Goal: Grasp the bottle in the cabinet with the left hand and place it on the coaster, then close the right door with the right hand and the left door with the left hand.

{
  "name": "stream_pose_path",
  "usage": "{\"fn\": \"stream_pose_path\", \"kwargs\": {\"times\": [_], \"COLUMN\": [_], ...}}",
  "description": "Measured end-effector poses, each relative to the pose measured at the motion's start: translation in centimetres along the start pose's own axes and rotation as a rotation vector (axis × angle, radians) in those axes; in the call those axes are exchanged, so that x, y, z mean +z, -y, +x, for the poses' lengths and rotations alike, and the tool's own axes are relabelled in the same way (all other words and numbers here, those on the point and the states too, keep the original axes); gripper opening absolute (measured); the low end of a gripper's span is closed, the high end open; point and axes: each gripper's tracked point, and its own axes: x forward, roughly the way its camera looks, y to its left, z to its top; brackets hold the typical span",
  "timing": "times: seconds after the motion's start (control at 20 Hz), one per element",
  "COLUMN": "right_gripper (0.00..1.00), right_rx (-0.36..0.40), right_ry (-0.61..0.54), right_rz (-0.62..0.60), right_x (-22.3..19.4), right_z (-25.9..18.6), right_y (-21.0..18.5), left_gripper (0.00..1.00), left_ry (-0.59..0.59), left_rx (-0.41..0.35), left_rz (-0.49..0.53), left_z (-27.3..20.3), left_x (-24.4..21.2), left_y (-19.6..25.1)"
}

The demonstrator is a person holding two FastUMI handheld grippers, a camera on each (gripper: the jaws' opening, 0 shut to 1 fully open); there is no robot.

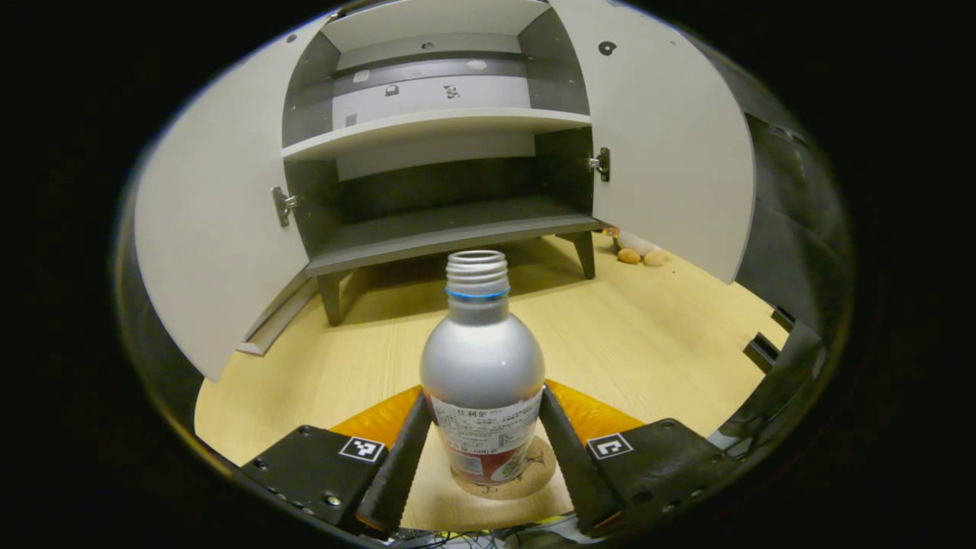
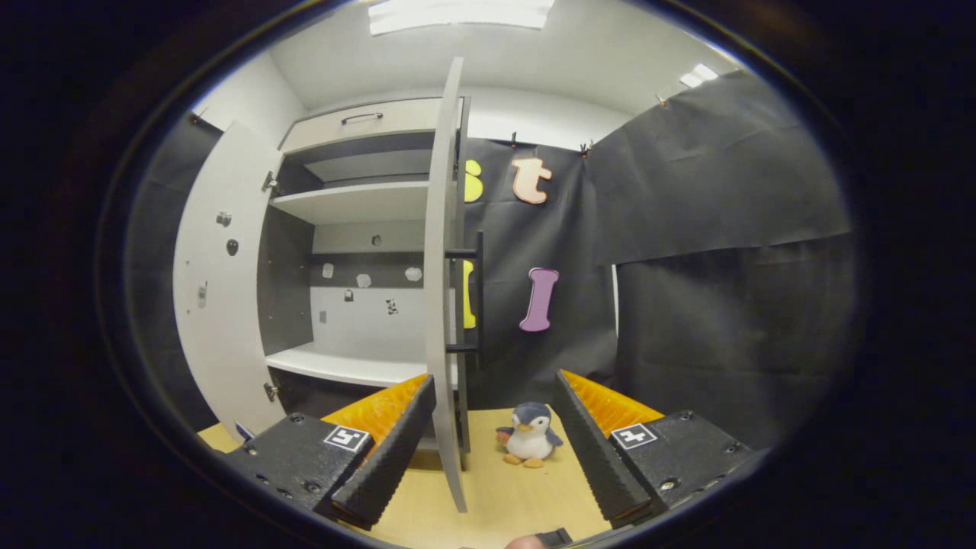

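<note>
A silver bottle (image 1: 482, 358) with a printed label and an open threaded neck stands upright on a round cork coaster (image 1: 536, 477) on the wooden table. My left gripper (image 1: 482, 398) holds it, one finger pressed against each side at the label. Behind it the cabinet (image 1: 442, 229) has both doors swung wide, the left door (image 1: 213, 229) and the right door (image 1: 671, 152), and its shelves are bare. In the right gripper view my right gripper (image 2: 492, 400) is open in front of the right door (image 2: 444, 267), seen edge-on, with its black handle (image 2: 478, 293) on the outer side.
A small penguin toy (image 2: 530, 435) sits on the table (image 1: 648, 343) beside the cabinet's right foot, also visible as the toy (image 1: 639, 248) behind the right door. Black cloth walls (image 2: 724, 305) close the booth on the right.
</note>
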Motion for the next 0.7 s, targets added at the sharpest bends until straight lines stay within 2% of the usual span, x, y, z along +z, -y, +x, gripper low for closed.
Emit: {"fn": "stream_pose_path", "kwargs": {"times": [0.2,0.5,0.7], "right_gripper": [0.99,0.99,0.99], "right_rx": [0.011,0.022,0.01], "right_ry": [0.001,0.003,0.015], "right_rz": [0.003,0.007,0.007], "right_x": [0.1,0.2,0.5], "right_z": [0.0,0.3,0.7], "right_y": [-0.3,-0.2,0.8], "left_gripper": [0.82,0.96,0.98], "left_ry": [-0.04,-0.047,-0.045], "left_rx": [0.015,0.017,0.024], "left_rz": [0.001,-0.002,0.081], "left_z": [-0.5,-1.2,-1.7], "left_x": [-0.7,-0.2,0.5], "left_y": [-0.3,-0.2,-0.4]}}
